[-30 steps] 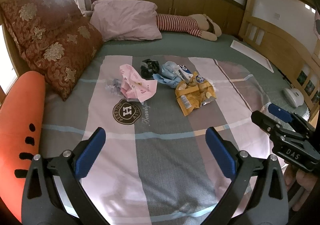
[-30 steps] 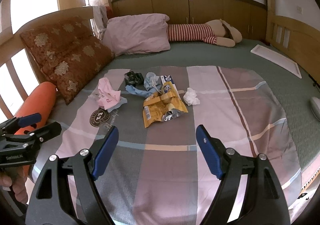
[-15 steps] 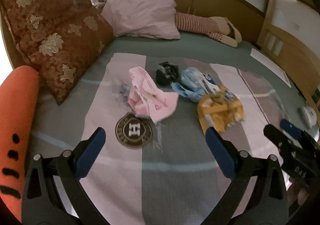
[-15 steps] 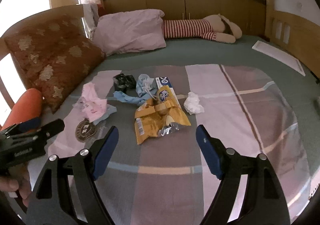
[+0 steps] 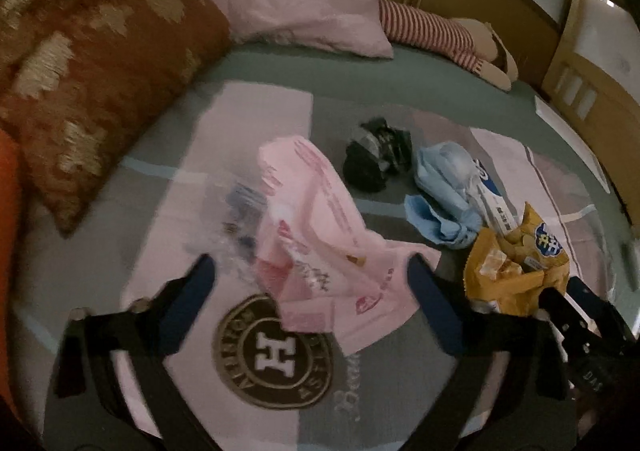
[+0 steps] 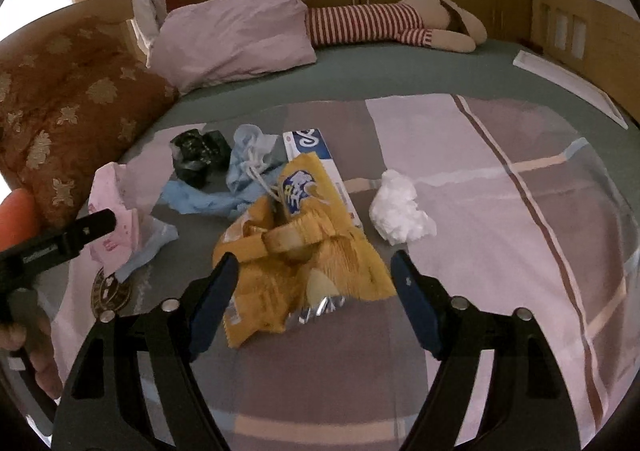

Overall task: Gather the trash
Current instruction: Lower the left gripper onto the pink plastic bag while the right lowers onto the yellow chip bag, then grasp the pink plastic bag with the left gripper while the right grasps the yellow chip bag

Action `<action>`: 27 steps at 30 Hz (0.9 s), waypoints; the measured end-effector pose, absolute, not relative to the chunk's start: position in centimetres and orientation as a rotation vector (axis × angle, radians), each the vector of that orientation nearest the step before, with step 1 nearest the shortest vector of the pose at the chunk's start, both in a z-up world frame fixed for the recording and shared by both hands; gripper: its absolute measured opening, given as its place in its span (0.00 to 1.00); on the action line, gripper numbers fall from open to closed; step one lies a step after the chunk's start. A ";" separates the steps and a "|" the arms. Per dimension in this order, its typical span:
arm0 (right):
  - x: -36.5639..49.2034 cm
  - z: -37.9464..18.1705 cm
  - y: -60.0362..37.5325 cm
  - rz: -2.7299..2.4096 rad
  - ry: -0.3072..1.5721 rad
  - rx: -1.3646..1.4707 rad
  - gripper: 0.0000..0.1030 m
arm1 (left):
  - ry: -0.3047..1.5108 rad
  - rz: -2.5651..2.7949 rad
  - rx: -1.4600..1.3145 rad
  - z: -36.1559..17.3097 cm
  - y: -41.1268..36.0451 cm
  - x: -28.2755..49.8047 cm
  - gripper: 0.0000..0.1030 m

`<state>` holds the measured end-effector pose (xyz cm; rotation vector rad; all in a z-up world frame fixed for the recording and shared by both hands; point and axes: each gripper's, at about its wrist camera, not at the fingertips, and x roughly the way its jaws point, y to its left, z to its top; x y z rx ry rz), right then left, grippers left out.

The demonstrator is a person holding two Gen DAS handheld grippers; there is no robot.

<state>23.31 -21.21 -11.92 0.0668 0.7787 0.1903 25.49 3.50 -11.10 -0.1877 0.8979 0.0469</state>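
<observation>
Nearest the lens, the left gripper [image 5: 308,279] has its jaws closing with the lower edge of the pink wrapper [image 5: 320,247] lying between the blue pads — no pad presses on it yet, as far as the blurred left wrist view shows. The right gripper [image 6: 314,283] is likewise closing, straddling the near end of the yellow snack bag [image 6: 300,251] without pinching it.

Each hand has its own target straight ahead: the pink wrapper runs away from the left tool and up-left, while the yellow bag's long axis runs roughly away from the right tool (so a forward reach should seat it).

Farther up the plaid blanket [image 6: 500,211] lie a white tissue wad [image 6: 400,211], blue crumpled plastic [image 5: 444,195] and a black wad [image 5: 378,159] — all untouched.
</observation>
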 end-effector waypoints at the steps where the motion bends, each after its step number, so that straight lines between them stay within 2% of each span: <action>1: 23.4 -12.0 -21.1 0.201 0.790 0.064 0.56 | 0.929 0.024 -0.195 -11.7 3.4 25.8 0.56; 2: 23.5 -12.0 -21.1 0.214 0.799 0.067 0.46 | 0.948 0.007 -0.193 -12.1 3.1 26.0 0.37; 3: 23.4 -11.9 -21.0 0.227 0.810 0.062 0.35 | 0.959 0.000 -0.176 -12.5 2.8 25.9 0.33; 5: 23.2 -11.6 -20.9 0.227 0.821 0.047 0.21 | 0.956 -0.002 -0.138 -12.6 2.3 25.6 0.24; 8: 22.6 -10.5 -21.1 0.237 0.828 0.065 0.11 | 0.957 -0.014 -0.113 -11.9 1.8 24.2 0.15; 15: 18.1 -4.0 -23.7 0.263 0.721 0.100 0.08 | 0.922 -0.015 -0.170 -7.2 3.3 17.7 0.13; 21: 11.4 1.4 -28.5 0.244 0.605 0.171 0.08 | 0.738 -0.121 -0.126 1.3 1.6 9.7 0.13; 27: 5.2 1.1 -30.7 0.223 0.581 0.192 0.08 | 0.678 -0.150 -0.176 3.2 2.4 4.6 0.13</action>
